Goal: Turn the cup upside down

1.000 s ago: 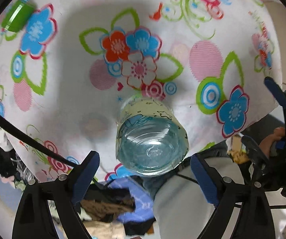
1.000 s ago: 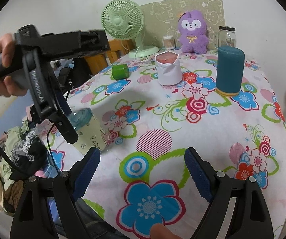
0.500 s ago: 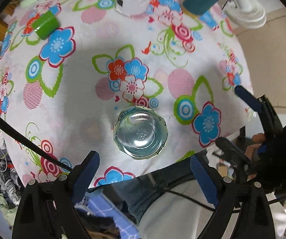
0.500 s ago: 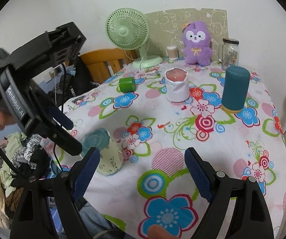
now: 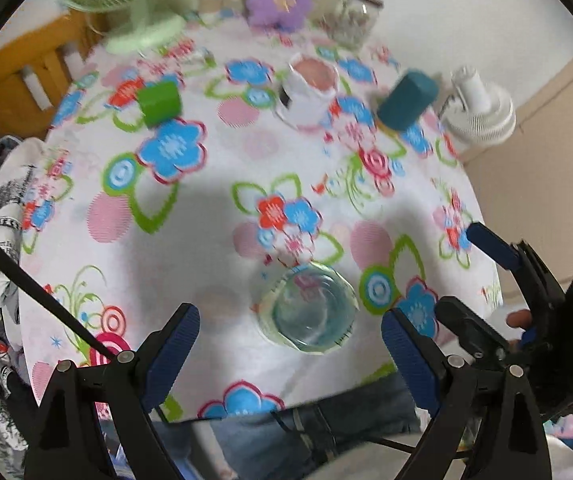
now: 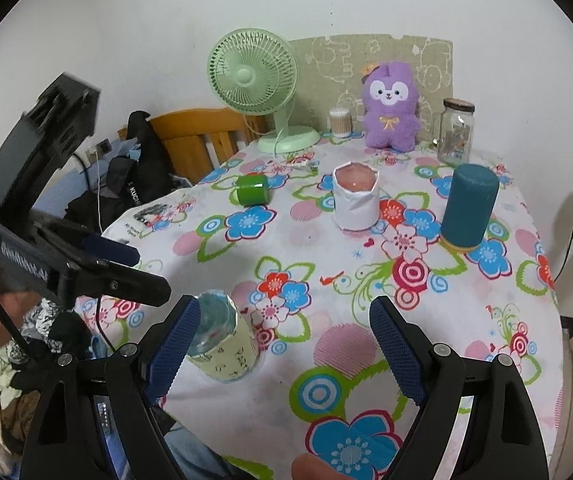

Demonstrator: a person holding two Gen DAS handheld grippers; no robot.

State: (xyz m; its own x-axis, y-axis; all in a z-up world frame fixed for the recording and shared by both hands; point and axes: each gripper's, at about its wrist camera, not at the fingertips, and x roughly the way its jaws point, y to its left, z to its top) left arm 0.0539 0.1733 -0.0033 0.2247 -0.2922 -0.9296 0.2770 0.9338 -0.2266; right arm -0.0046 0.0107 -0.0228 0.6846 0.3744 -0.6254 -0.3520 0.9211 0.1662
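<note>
A clear glass cup with a pale yellow printed sleeve (image 6: 222,340) stands upside down, base up, near the table's front left edge. It also shows in the left wrist view (image 5: 308,314), seen from above. My left gripper (image 5: 288,340) is open and empty, raised above and behind the cup. In the right wrist view the left gripper (image 6: 126,266) hangs above and left of the cup. My right gripper (image 6: 282,344) is open and empty, low at the front edge, its left finger overlapping the cup in view.
On the floral tablecloth (image 6: 366,280) stand a green cup on its side (image 6: 251,189), a white wrapped cup (image 6: 355,196), a teal cylinder (image 6: 469,210), a green fan (image 6: 252,76), a purple plush (image 6: 390,106) and a jar (image 6: 455,132). Clothes lie left.
My left gripper has risen and pulled back from the upside-down cup, tilting up so the far table shows. My right gripper has lifted slightly. The cup stays put.
</note>
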